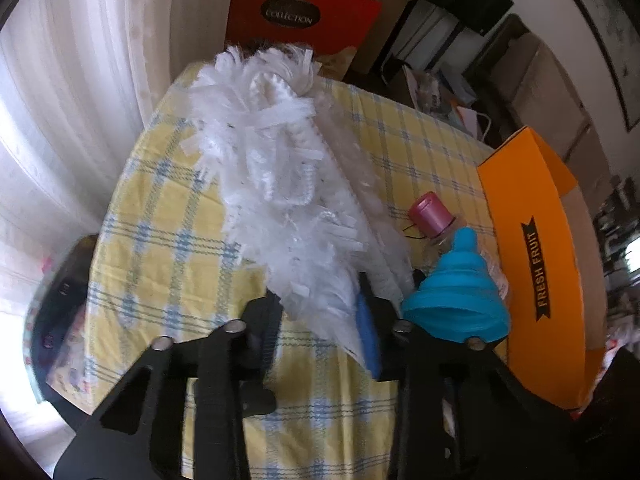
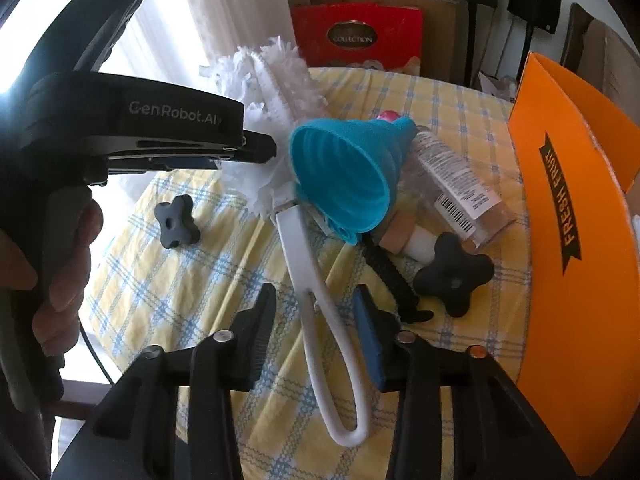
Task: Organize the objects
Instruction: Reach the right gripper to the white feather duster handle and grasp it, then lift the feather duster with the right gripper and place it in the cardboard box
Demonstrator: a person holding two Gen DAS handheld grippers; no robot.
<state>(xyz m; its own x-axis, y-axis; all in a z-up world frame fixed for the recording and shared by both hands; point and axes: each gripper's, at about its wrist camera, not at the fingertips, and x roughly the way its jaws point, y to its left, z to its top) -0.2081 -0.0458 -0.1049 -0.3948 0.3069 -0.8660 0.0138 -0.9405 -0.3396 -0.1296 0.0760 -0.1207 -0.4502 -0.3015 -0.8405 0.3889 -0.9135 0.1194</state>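
The right gripper [image 2: 316,320] has its black fingers narrowly apart around the white looped plastic handle [image 2: 320,320] of the fluffy white duster [image 1: 276,160] on the yellow checked tablecloth [image 2: 168,280]. The left gripper [image 1: 320,312] pinches the duster's fringe beside the turquoise silicone funnel [image 1: 456,292].

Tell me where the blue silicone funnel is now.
In the right wrist view, the blue collapsible silicone funnel lies on its side mid-table, between the white fluffy duster and the clear labelled bottle, left of the orange cardboard box.
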